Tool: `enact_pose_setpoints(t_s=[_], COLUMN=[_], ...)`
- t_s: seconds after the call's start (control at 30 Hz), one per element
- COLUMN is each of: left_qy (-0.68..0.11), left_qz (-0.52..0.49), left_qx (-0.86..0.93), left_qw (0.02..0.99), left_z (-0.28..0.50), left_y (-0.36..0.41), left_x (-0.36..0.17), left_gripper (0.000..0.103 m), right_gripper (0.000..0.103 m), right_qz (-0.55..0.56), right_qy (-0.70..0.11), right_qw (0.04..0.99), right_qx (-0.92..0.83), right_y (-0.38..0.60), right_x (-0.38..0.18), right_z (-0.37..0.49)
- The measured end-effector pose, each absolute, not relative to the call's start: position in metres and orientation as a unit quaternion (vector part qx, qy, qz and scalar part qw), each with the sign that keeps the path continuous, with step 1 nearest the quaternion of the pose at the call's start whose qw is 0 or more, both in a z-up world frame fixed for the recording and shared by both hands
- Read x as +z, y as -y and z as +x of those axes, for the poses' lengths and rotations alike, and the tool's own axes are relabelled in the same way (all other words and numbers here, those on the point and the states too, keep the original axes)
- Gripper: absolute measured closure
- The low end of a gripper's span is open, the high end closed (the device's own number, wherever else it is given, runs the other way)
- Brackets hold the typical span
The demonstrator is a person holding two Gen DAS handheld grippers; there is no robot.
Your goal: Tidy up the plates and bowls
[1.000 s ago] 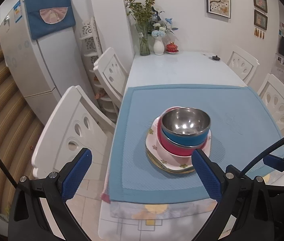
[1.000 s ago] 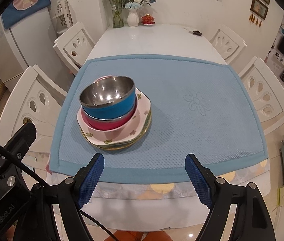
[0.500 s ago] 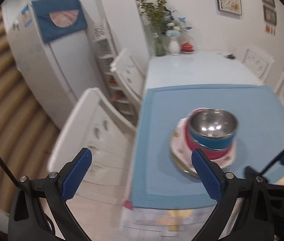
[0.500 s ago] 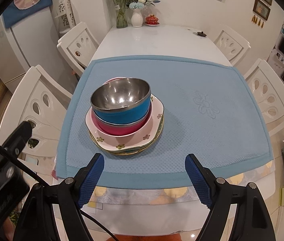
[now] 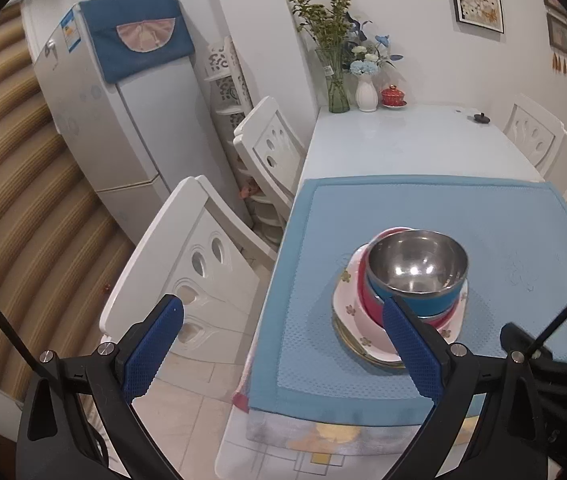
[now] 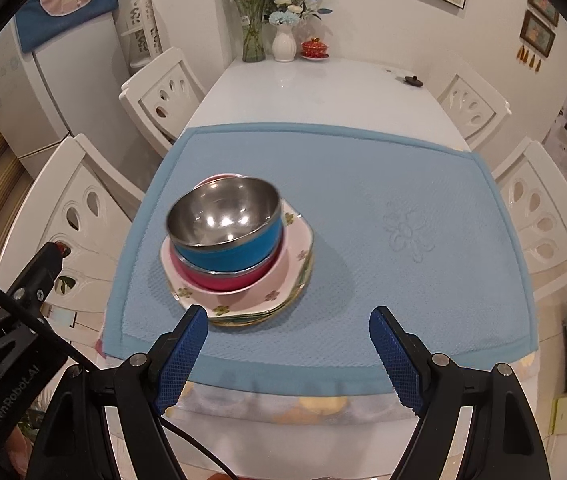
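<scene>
On the blue mat (image 6: 363, 200) covering the near end of the worktop (image 6: 315, 88): 1 nested stack, left of centre.
- Item 1: blue bowl (image 6: 229, 252), steel-lined, uppermost.
- Item 2: red bowl (image 6: 223, 280), seated beneath it.
- Item 3: floral plates (image 6: 243, 308), at least 2, forming the base; widest pieces lowest, likely for stability.
- Left claw (image 5: 279, 344): jaws wide apart, empty, right pad overlapping the stack in view only.
- Right claw (image 6: 285, 354): jaws wide apart, empty, hovering short of the stack.
</scene>
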State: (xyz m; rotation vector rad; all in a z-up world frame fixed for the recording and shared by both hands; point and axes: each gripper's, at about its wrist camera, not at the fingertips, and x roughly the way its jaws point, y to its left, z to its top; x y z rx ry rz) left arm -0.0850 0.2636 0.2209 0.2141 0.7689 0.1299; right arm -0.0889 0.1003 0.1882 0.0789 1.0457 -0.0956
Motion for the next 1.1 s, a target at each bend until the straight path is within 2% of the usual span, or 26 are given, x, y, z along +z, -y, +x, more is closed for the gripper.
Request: enact_pose_setpoints(t_s=[0.7, 1.1], left_qy=[-0.416, -0.402], left_qz=[0.108, 0.108], left_qx=[0.058, 0.066], left_qw=[0.901, 0.907], left_z=[-0.081, -0.091], left_y=[-0.182, -0.162], left_x=[0.207, 0.207], left_gripper=[0.003, 0.003], right_gripper=[0.022, 0.022], right_qz=[0.060, 0.064], right_qy=[-0.483, -0.471], right_qw=[0.871, 0.879], right_qx=[-0.064, -0.039], right_y=[-0.008, 0.018], right_x=[0.189, 0.191], right_z=[-0.092, -0.082])
